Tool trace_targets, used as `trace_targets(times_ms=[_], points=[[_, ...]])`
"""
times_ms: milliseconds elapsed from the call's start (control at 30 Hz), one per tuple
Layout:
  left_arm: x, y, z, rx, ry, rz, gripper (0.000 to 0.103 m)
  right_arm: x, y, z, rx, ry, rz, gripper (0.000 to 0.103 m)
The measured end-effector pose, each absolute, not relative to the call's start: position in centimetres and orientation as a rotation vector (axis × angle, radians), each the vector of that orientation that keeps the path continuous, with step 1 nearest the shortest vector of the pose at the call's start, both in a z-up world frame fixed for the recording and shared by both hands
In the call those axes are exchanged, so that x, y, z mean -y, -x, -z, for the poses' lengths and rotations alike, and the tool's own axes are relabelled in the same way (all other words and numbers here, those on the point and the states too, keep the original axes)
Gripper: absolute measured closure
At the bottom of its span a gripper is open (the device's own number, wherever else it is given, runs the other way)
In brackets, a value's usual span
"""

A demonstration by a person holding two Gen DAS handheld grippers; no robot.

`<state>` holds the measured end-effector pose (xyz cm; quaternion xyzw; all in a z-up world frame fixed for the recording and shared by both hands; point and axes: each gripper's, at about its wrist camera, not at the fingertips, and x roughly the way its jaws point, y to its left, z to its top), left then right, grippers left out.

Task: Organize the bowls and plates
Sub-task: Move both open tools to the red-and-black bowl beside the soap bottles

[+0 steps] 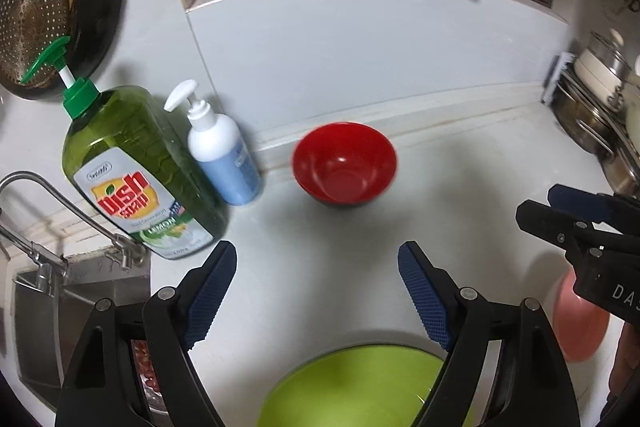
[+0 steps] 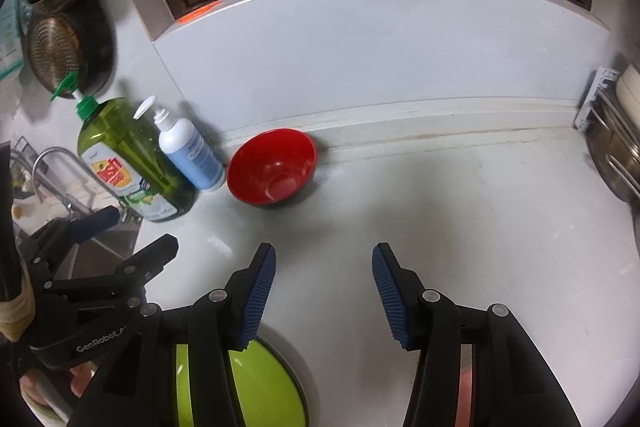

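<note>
Both views are evenly lit by soft indoor light from above, leaving the pale surface (image 1: 320, 247) bright but not blown out. Small glints sit inside the red bowl (image 1: 345, 163), and the green soap bottle (image 1: 136, 171) shows faint glare. Soft shadows spread toward the camera from the bowl and bottles. Fisheye bending curves the back wall edge strongly, and the corners fall to black (a round vignette). The green plate (image 1: 352, 387) is smeared with blur, as is the pink plate (image 1: 576, 323).
</note>
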<state>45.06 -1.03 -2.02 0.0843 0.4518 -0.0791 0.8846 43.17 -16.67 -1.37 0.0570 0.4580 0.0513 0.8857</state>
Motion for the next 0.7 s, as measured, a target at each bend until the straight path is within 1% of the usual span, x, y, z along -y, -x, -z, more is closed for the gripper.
trace_targets(times_ms=[267, 467, 700], points=[[-0.2, -49.4, 3.8, -0.964, -0.148, 0.122, 0.020, 15.4, -47.8, 2.3, -0.962, -0.084, -0.119, 0.051], [-0.4, -52.6, 5.3, -0.971, -0.126, 0.091, 0.021, 15.0, -51.6, 4.0, -0.992, -0.125, -0.153, 0.051], [-0.5, -56.0, 8.0, -1.016, -0.099, 0.076, 0.028, 15.1, -55.1, 6.7, -1.060, -0.168, -0.142, 0.052]])
